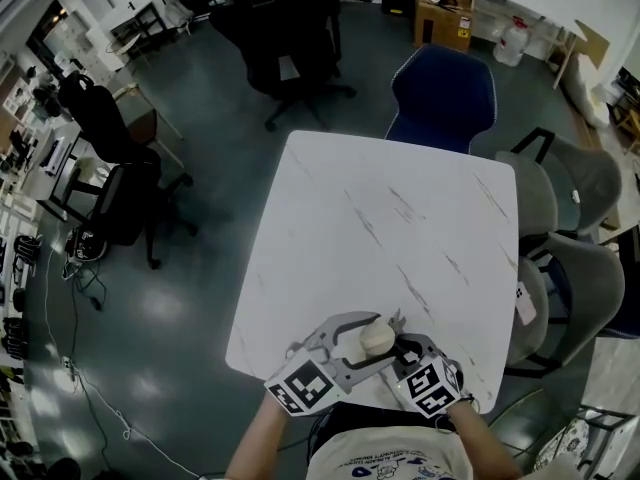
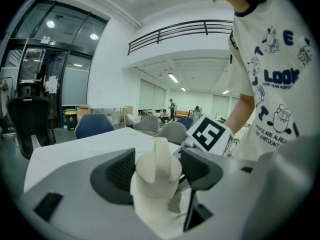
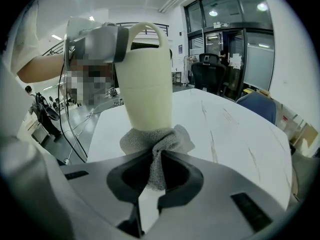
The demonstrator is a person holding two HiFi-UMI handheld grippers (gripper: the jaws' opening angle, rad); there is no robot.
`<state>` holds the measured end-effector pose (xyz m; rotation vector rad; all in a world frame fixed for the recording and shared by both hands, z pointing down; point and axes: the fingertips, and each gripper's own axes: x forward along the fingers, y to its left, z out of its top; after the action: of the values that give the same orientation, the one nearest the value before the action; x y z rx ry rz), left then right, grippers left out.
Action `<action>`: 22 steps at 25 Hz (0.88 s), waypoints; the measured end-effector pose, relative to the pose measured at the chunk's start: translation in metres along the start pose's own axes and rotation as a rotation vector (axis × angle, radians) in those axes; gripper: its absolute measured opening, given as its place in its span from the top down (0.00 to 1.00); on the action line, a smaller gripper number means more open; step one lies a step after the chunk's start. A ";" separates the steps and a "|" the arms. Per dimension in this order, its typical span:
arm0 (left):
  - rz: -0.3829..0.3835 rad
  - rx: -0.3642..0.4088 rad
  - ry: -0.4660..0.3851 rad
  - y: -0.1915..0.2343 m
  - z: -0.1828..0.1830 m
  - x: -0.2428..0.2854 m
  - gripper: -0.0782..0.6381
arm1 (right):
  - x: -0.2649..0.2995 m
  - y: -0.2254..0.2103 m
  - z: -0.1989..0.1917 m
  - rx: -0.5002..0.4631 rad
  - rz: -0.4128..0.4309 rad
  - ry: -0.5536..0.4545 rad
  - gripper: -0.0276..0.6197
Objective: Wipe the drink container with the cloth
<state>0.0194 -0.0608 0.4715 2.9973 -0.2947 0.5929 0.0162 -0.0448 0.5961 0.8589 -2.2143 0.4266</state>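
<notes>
A cream drink container (image 1: 377,339) with a loop handle stands at the near edge of the white marble table (image 1: 400,228). My left gripper (image 2: 156,171) is shut on the drink container (image 2: 155,184) near its top, and its jaws show high on the container (image 3: 145,84) in the right gripper view. My right gripper (image 3: 156,166) is shut on a grey cloth (image 3: 157,144), and the cloth is pressed against the container's lower side. In the head view both grippers (image 1: 350,353) meet around the container, the right gripper (image 1: 405,353) on its right.
Several office chairs ring the table: a blue one (image 1: 443,96) at the far side, grey ones (image 1: 560,268) to the right, black ones (image 1: 110,168) to the left. Cardboard boxes (image 1: 442,8) stand far off. A cable (image 1: 90,388) trails on the floor at left.
</notes>
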 end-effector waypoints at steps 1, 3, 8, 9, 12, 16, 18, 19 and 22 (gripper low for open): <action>0.006 0.004 -0.001 0.001 0.000 0.000 0.50 | 0.002 -0.001 -0.001 0.003 -0.003 0.001 0.89; 0.044 0.017 0.009 0.002 -0.005 0.001 0.50 | 0.006 -0.002 -0.005 0.009 -0.005 0.002 0.89; 0.208 -0.015 -0.026 0.002 -0.009 -0.003 0.50 | 0.011 -0.002 -0.011 0.021 -0.001 0.011 0.89; 0.251 -0.052 -0.051 0.004 -0.005 -0.005 0.50 | 0.012 -0.002 -0.011 0.024 -0.002 0.013 0.89; 0.369 -0.123 -0.085 0.009 -0.005 -0.010 0.50 | 0.012 -0.002 -0.013 0.031 -0.006 0.011 0.89; 0.451 -0.217 -0.101 0.014 -0.010 -0.013 0.50 | 0.013 -0.002 -0.011 0.043 -0.013 0.007 0.89; 0.457 -0.224 -0.104 0.012 -0.010 -0.013 0.50 | 0.013 -0.001 -0.011 0.043 -0.014 0.008 0.89; 0.452 -0.218 -0.102 0.011 -0.011 -0.012 0.50 | 0.013 -0.001 -0.011 0.041 -0.014 0.009 0.89; 0.422 -0.192 -0.094 0.007 -0.011 -0.010 0.51 | 0.010 -0.001 -0.011 0.036 -0.011 0.006 0.89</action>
<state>0.0049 -0.0647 0.4780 2.7891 -0.9477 0.4194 0.0173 -0.0448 0.6108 0.8864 -2.2013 0.4643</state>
